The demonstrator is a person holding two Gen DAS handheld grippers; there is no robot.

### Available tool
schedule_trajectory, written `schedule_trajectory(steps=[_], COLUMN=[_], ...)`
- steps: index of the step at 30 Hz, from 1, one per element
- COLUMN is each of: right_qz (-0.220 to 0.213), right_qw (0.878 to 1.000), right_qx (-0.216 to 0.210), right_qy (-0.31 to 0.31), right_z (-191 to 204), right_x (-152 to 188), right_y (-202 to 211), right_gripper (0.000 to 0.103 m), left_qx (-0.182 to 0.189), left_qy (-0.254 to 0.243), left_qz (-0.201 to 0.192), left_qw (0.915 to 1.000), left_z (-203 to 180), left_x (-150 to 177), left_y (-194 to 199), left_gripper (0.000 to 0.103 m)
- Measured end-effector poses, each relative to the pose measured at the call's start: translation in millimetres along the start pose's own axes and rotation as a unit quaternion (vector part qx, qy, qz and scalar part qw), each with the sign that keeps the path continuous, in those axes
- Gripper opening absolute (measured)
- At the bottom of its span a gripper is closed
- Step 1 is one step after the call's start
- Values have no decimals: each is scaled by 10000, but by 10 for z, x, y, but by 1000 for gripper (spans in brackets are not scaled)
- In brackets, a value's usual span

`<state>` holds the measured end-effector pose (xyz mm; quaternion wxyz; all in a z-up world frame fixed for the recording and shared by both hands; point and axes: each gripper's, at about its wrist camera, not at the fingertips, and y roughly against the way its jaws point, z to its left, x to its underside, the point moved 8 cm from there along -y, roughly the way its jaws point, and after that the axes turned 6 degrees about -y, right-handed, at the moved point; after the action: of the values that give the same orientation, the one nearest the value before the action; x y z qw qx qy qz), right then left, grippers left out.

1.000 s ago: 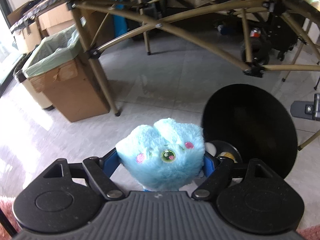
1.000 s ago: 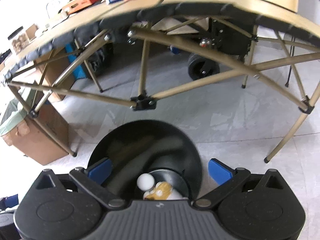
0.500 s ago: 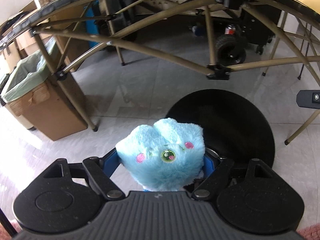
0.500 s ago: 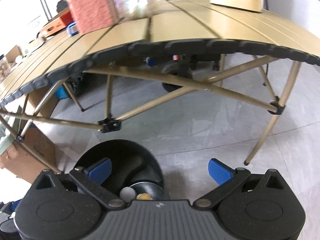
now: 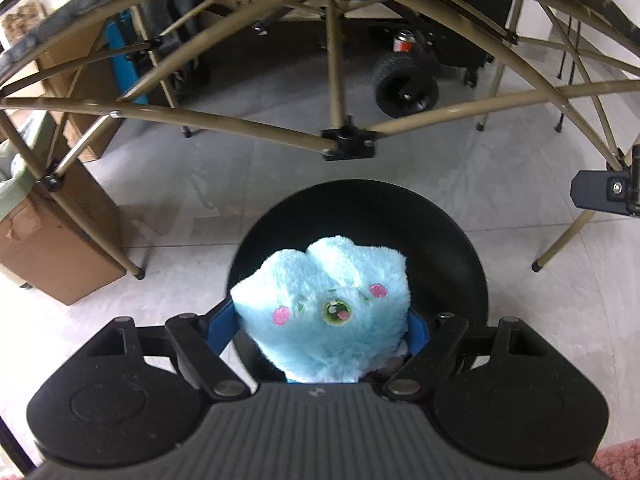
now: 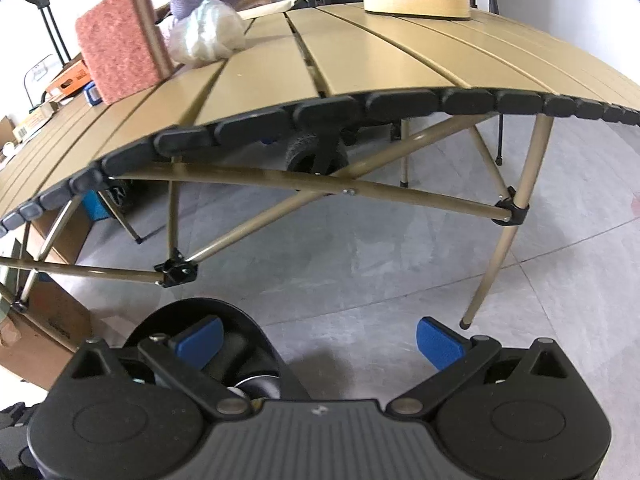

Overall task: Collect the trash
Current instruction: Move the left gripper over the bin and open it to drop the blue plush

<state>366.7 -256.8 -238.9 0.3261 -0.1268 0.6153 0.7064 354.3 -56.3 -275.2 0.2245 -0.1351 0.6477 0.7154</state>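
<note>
Left wrist view: my left gripper [image 5: 320, 322] is clamped on a fluffy pale-blue plush toy with pink cheeks [image 5: 326, 312], its blue pads pressing both sides. The toy hangs directly above the round black trash bin [image 5: 448, 248] on the grey tiled floor [image 5: 280, 184], so this piece looks one release away from collected. The tan tube frame of the folding table [image 5: 240, 126] crosses close ahead and overhead; a brown cardboard box with a green liner [image 5: 52, 248] stands off to the left. Straight down into the bin is open.

Right wrist view: my right gripper [image 6: 320, 340] stands wide apart with nothing between its blue pads [image 6: 438, 342]. The bin shows low at left, with something pale inside (too hidden to name). Up on the tan slatted tabletop [image 6: 380, 56] a crumpled clear plastic wad [image 6: 208, 34] beside a pink-faced block [image 6: 120, 52] appears to be what is left. The black-capped table edge [image 6: 320, 114] juts toward me, and I judge any reach must rise over it; the floor to the right is free.
</note>
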Motion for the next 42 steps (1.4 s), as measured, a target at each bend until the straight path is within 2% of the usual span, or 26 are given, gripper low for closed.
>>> schedule_trajectory(steps=[16, 28, 31, 33, 42], right_qz=[43, 76, 61, 47, 25], right_qw=[9997, 9996, 9996, 9996, 9996], right_qx=[165, 171, 171, 176, 165], right_qy=[-158, -189, -200, -211, -227], right_z=[-156, -162, -165, -168, -177], right_x=[51, 82, 79, 78, 74], right_y=[-52, -64, -66, -65, -48], right_gripper=[103, 103, 103, 103, 103], left_qx=[358, 324, 362, 422, 321], left_qy=[-10, -59, -37, -9, -26], left_qz=[437, 489, 522, 557, 612], left_qw=[9984, 9983, 9980, 9976, 9976], left_z=[-240, -244, -256, -261, -258], left_x=[-94, -84, -90, -86, -66], left_y=[-243, -275, -272, -273, -287], left_gripper=[82, 83, 87, 101, 102])
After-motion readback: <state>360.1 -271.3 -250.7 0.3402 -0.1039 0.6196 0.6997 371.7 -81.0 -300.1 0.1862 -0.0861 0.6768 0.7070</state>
